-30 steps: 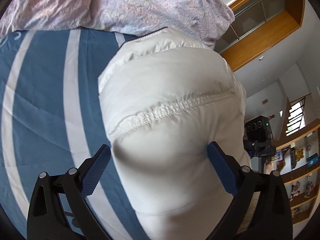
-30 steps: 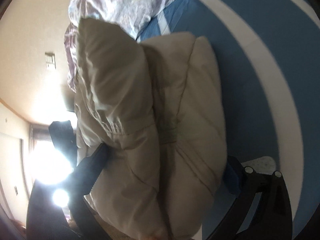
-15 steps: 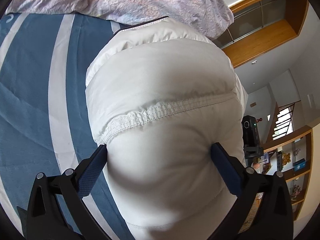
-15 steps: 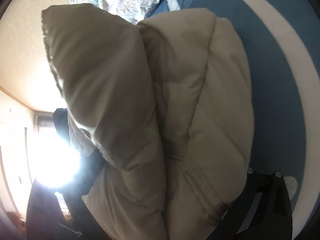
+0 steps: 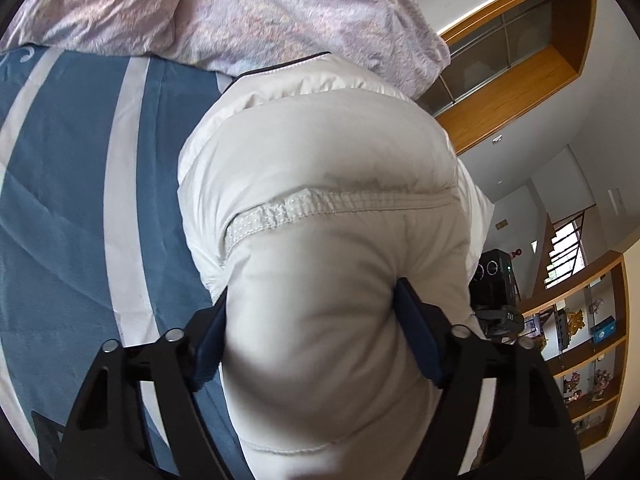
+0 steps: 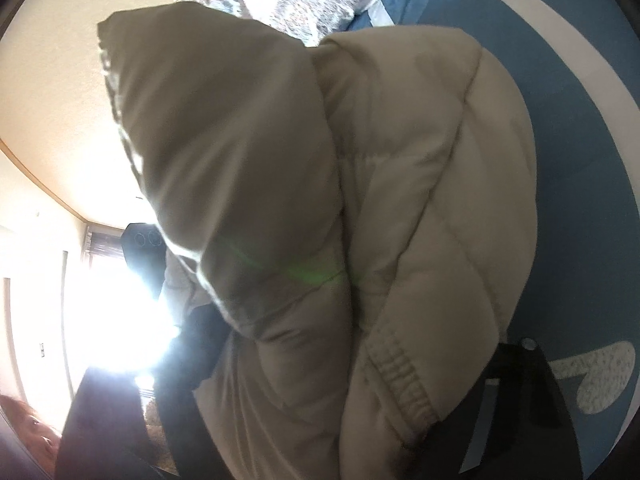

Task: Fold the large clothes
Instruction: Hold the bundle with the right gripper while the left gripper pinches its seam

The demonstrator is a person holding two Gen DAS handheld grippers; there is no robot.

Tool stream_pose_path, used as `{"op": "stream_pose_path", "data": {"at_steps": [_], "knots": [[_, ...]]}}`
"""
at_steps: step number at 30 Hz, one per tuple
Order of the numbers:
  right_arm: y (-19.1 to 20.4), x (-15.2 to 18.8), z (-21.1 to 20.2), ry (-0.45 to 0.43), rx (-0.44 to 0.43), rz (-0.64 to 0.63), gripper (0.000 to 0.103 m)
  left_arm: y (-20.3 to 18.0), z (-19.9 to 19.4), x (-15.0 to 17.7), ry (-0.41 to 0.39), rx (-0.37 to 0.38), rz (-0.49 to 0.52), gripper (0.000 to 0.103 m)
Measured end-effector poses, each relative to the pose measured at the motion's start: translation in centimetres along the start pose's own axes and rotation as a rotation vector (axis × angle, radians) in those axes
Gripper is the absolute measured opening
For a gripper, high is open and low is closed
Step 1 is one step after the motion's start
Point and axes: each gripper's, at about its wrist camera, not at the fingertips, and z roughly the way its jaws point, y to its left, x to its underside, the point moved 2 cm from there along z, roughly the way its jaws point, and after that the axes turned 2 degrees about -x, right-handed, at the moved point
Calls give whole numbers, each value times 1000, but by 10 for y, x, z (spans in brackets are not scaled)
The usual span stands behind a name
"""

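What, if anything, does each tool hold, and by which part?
Both tools are closing on the white puffer jacket. The left tool squeezes a padded fold near an elastic hem; the right tool has its bunched, elastic-edged bulk between its pads.

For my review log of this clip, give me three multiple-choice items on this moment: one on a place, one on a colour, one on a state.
1. Where does the puffy jacket lie?
A. on a striped bedsheet
B. on a wooden floor
C. in a basket

2. What colours is the bedsheet?
A. red and black
B. blue with white stripes
C. plain green

3. What sits between the left gripper pads?
A. nothing
B. a folded bulge of the jacket
C. the floral quilt

Key: 1 A, sheet shows beside the jacket. 2 B, white bands cross blue cloth. 3 B, jaws are closing on the bulge; the floral quilt lies beyond.
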Motion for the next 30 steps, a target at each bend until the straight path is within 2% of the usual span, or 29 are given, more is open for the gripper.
{"op": "stream_pose_path", "data": {"at_steps": [2,5,11,17,20,23,25,30], "knots": [[8,0,1,-8,3,-11,68,-1,-8,-1,-23,-10,12,72],[26,-1,11,-14,2,-35,63,1,-21,-6,-59,-25,23,70],[46,-23,41,15,-17,-69,60,19,-59,-21,-156,-78,13,68],[88,-56,90,52,-34,-129,59,43,-95,-44,-270,-146,19,68],[105,-76,113,66,-7,-157,59,59,-103,-55,-304,-177,12,68],[113,-81,126,86,24,-172,59,79,-107,-56,-311,-183,-27,68],[118,-61,122,102,41,-186,59,91,-105,-48,-293,-181,-48,68],[122,-52,123,106,54,-177,59,92,-104,-47,-287,-188,-56,68]]}}
